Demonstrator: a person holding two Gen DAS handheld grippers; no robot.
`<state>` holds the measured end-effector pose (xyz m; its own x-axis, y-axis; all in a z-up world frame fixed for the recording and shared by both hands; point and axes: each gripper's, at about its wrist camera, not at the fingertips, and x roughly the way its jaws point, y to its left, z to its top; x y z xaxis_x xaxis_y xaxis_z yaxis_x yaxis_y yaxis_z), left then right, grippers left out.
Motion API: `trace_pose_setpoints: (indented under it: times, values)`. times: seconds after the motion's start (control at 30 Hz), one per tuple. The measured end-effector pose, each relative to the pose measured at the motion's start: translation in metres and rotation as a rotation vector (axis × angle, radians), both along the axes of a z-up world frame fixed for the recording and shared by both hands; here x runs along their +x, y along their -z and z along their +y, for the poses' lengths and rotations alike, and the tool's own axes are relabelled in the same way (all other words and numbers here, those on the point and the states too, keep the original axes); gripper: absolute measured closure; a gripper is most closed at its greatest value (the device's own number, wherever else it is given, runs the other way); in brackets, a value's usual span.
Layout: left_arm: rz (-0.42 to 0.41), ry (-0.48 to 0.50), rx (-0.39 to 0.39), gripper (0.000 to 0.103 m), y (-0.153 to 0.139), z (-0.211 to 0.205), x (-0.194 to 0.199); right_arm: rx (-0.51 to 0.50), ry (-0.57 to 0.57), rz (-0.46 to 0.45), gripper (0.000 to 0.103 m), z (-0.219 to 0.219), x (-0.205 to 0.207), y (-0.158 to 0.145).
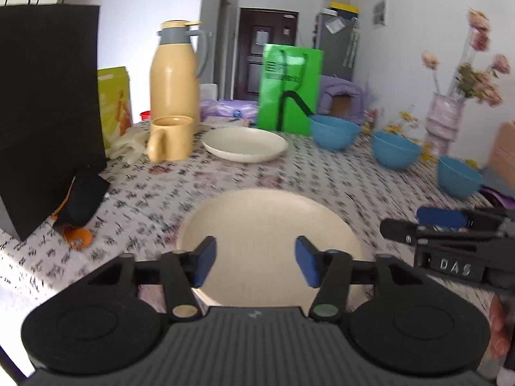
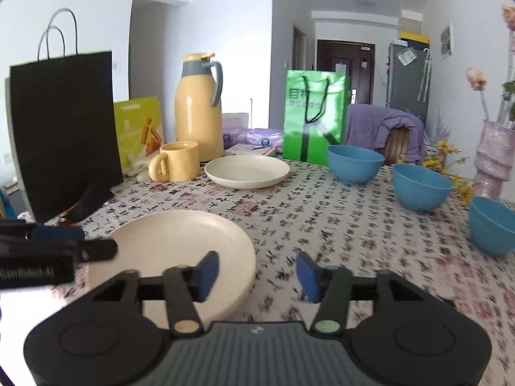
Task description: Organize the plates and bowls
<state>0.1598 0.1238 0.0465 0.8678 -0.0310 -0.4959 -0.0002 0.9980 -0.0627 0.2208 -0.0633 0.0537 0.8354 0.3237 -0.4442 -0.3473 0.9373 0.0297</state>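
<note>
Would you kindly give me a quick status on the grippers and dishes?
Left gripper and right gripper open, empty. Near plate and far plate apart; three blue bowls unstacked. Nothing in the way.

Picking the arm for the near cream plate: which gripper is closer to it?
Left. The left gripper hangs open directly over the near cream plate; the right gripper sits open off its right edge, over tablecloth.

Carrying everything: a tabletop [image 2: 322,225] under a cloth printed with black characters and pink seals. Lying nearest, a cream plate [image 2: 180,244]; sitting farther back, a second cream plate [image 2: 247,172], just beside a yellow mug [image 2: 177,161] and a yellow thermos jug [image 2: 199,112]. Standing along the left and back, a black paper bag [image 2: 64,132] and a green bag [image 2: 313,119]; lining the right side, three blue bowls [image 2: 354,164] [image 2: 420,186] [image 2: 492,225] and a vase of flowers [image 2: 492,157].
</note>
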Motion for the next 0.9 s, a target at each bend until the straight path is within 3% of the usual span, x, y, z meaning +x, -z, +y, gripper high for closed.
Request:
trace_pose_setpoints:
  times: [0.1, 0.17, 0.33, 0.57, 0.9]
  values:
    - [-0.023, 0.031, 0.040, 0.016, 0.001, -0.018, -0.030, 0.028, 0.019, -0.032, 0.023, -0.022, -0.036, -0.003]
    - [-0.050, 0.028, 0.072, 0.013, 0.001, -0.027, -0.047, 0.050, 0.036, -0.066, 0.016, -0.037, -0.060, -0.003]
    - [-0.079, -0.009, 0.059, 0.006, 0.000, -0.034, -0.071, 0.088, 0.056, -0.106, 0.015, -0.059, -0.092, -0.001]
    - [-0.103, -0.030, 0.066, 0.004, -0.003, -0.038, -0.091, 0.102, 0.049, -0.124, 0.014, -0.066, -0.108, 0.000]
    - [-0.108, -0.052, 0.023, 0.004, -0.012, -0.027, -0.071, 0.099, 0.072, -0.128, 0.014, -0.068, -0.090, -0.004]
